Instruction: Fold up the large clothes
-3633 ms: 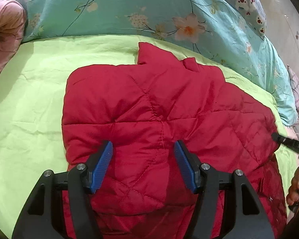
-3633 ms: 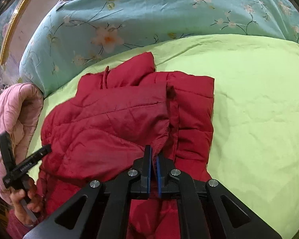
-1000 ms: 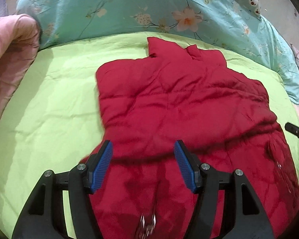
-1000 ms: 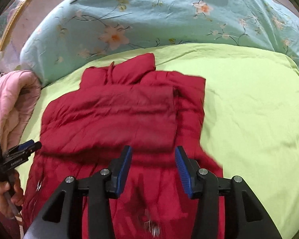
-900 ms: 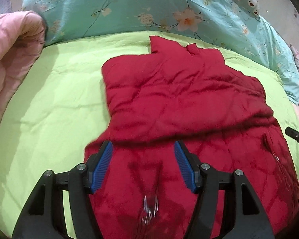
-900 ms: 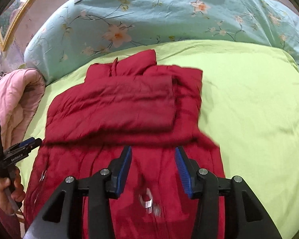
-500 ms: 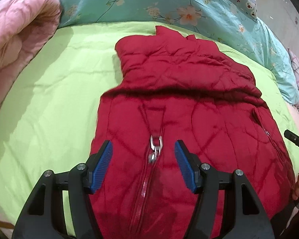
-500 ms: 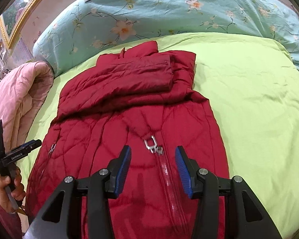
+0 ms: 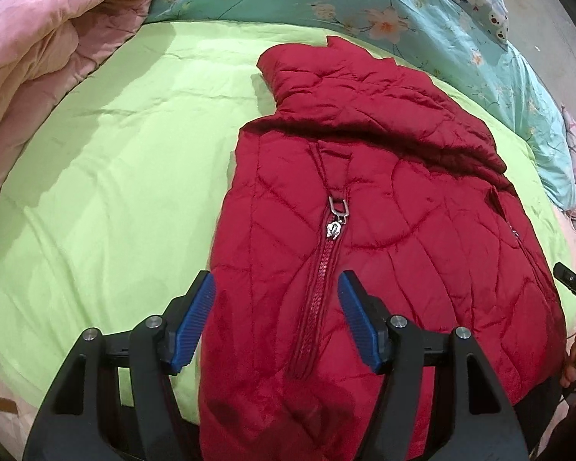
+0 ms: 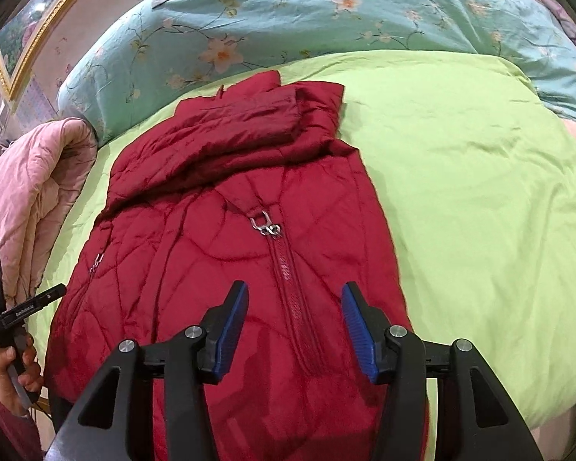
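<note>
**Both grippers spread above red quilted jacket on bed**

The left gripper (image 9: pixel 274 315) is seen with blue pads spread apart and widening; nothing is pinched, though the jacket's zipper line passes between them below. The right gripper (image 10: pixel 293 326) is likewise spread, its jaws opening, with no cloth gripped between the pads.

The red quilted jacket (image 9: pixel 384 238) is laid front-up on the green bedsheet (image 9: pixel 115 199), hem toward 6 o'clock, collar end toward 12 o'clock. The upper part is folded over on itself. A metal zipper pull (image 9: pixel 336 219) is noted at the jacket's centre, at 12 o'clock from the left gripper.

A pink quilt (image 9: pixel 46 38) is bunched at 10 o'clock in the left view. A teal floral duvet (image 10: pixel 326 19) is recorded at 12 o'clock, beyond the sheet.
</note>
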`<state>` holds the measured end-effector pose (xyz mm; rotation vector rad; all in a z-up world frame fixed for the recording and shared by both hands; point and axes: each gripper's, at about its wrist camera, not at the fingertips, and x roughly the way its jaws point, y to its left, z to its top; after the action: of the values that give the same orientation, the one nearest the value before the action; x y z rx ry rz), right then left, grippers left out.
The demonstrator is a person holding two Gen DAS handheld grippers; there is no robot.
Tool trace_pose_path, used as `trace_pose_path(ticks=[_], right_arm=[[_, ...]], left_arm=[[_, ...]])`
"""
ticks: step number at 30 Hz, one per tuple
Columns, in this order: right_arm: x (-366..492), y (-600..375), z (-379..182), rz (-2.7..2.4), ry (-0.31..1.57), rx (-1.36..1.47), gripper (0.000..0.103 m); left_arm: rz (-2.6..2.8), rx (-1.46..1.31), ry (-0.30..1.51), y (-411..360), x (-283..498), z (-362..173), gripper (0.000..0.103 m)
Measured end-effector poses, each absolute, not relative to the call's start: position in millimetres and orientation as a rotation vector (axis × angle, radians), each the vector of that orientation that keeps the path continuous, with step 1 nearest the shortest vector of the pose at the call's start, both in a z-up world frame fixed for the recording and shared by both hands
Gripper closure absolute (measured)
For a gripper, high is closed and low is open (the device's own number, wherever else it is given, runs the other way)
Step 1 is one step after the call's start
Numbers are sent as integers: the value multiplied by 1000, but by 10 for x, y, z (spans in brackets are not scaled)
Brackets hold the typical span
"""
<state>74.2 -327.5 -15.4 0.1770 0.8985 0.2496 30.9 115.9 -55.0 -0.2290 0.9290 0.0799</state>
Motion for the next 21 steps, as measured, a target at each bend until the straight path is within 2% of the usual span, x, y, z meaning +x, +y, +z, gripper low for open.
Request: trace_pose_path(ticks=[3,21], right_arm=[[672,-3332,-138,243,892,189,44],[375,-3656,-232,197,911,209,39]], left_arm=[[88,-234,926,1205,272,-551,32],[86,-270,995,1159,0,-754,32]])
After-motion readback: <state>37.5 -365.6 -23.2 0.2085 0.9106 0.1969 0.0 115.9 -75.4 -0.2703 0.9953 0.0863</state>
